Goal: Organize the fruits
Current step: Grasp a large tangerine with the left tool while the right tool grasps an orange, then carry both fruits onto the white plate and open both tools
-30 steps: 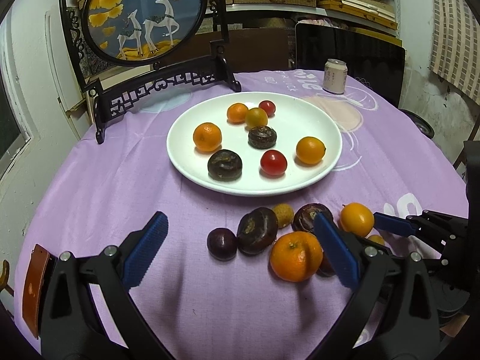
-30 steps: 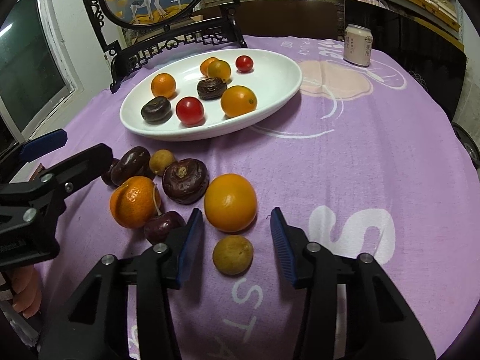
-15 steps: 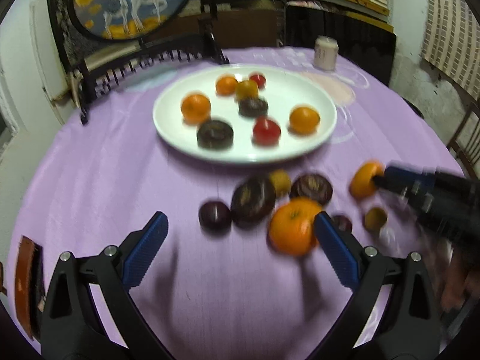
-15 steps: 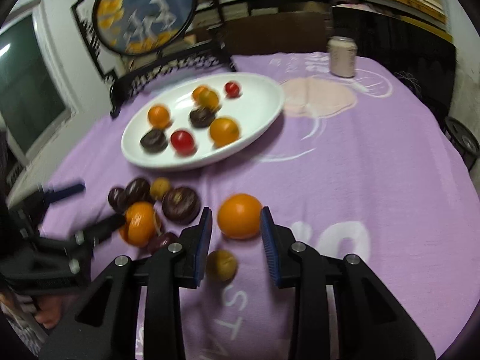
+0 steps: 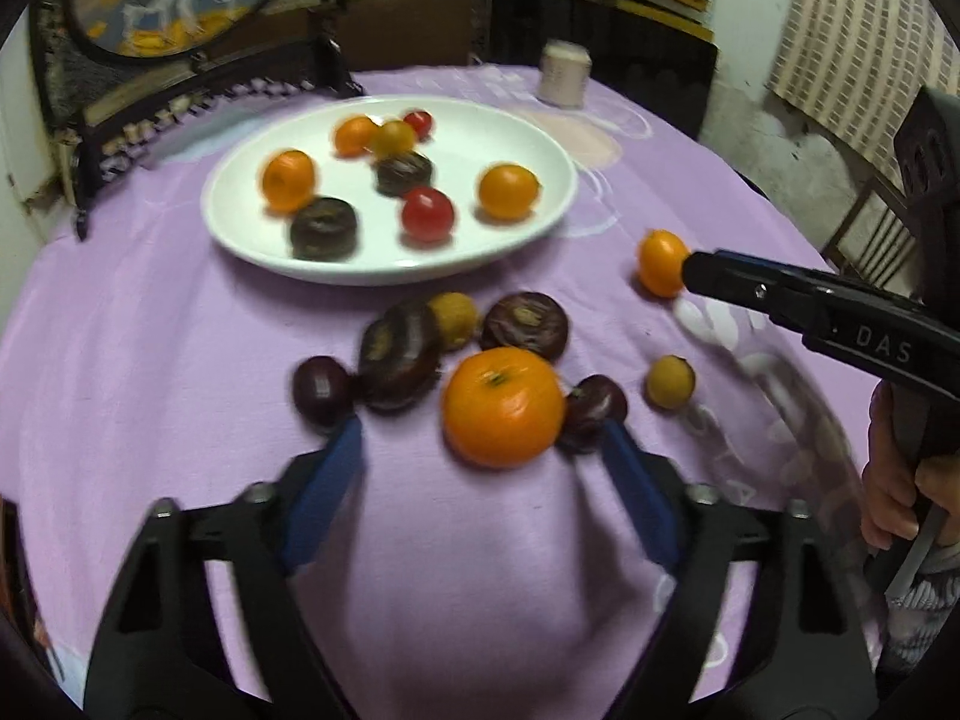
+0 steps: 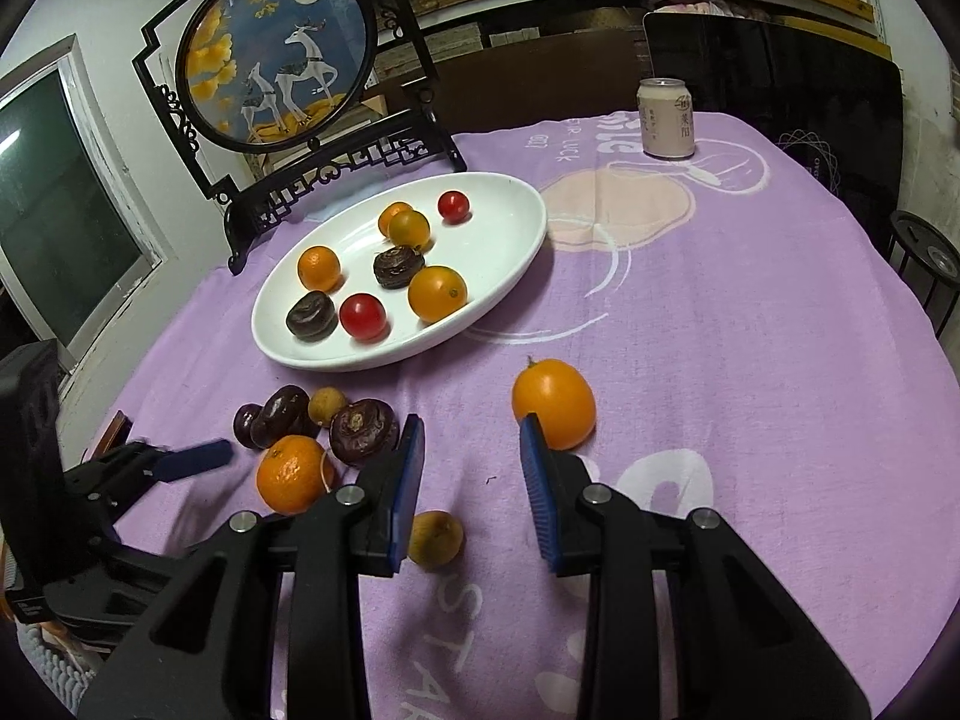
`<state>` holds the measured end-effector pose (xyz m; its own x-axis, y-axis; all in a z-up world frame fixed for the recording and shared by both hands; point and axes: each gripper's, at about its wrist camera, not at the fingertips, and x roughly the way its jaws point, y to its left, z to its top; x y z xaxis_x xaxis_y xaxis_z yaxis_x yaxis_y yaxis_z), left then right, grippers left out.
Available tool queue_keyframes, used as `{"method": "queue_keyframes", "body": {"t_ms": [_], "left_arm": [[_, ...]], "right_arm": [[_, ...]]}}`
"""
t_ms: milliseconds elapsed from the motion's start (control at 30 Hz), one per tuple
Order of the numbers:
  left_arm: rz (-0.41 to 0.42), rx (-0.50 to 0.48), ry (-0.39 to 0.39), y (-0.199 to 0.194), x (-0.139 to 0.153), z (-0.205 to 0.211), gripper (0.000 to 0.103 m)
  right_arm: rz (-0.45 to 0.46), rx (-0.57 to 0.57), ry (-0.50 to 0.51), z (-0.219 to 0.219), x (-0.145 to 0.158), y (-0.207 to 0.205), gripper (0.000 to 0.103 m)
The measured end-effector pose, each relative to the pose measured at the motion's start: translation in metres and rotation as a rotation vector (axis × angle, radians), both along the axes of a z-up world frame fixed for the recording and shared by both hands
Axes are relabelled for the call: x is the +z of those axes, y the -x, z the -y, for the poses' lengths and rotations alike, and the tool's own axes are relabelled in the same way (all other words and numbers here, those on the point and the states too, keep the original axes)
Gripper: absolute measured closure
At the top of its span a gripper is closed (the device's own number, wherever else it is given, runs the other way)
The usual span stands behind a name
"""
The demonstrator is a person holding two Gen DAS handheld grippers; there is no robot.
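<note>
Though motion-blurred, left gripper (image 5: 480, 429) closing around tangerine (image 5: 503, 405); right gripper (image 6: 469, 423) narrowly open, orange (image 6: 558, 399) half-hidden.

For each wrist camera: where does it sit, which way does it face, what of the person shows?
Left wrist: on the left gripper, jaws closing, mandarin between the tips; faces the plate; right gripper and a hand show.
Right wrist: on the right gripper; faces the plate; left gripper shows at left.
Shared: plate, can, mandarin.

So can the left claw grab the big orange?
Probably yes. The left claw is closing with the orange partly between its fingers, nothing on top. A dark fruit beside it might get pinched too.
</note>
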<state>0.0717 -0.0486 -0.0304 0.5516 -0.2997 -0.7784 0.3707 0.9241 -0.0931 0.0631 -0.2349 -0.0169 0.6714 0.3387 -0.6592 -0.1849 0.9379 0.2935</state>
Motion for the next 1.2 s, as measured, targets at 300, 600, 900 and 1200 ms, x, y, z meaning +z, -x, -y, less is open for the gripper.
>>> {"method": "queue_keyframes", "body": {"t_ms": [300, 600, 900, 1200], "left_arm": [[-0.026, -0.039, -0.037, -0.015, -0.015, 0.017, 0.054], [-0.011, -0.032, -0.029, -0.015, -0.014, 0.015, 0.057], [0.009, -0.032, -0.005, -0.002, -0.005, 0.008, 0.058], [0.045, -0.007, -0.002, 0.006, 0.002, 0.003, 0.058]], "right_arm": [[-0.036, -0.032, 0.002, 0.007, -0.008, -0.009, 0.07], [-0.039, -0.037, 0.04, 0.003, -0.008, -0.049, 0.07], [-0.077, -0.093, 0.102, 0.02, -0.023, -0.058, 0.067], [-0.111, -0.094, 0.054, 0.026, -0.032, -0.057, 0.094]]}}
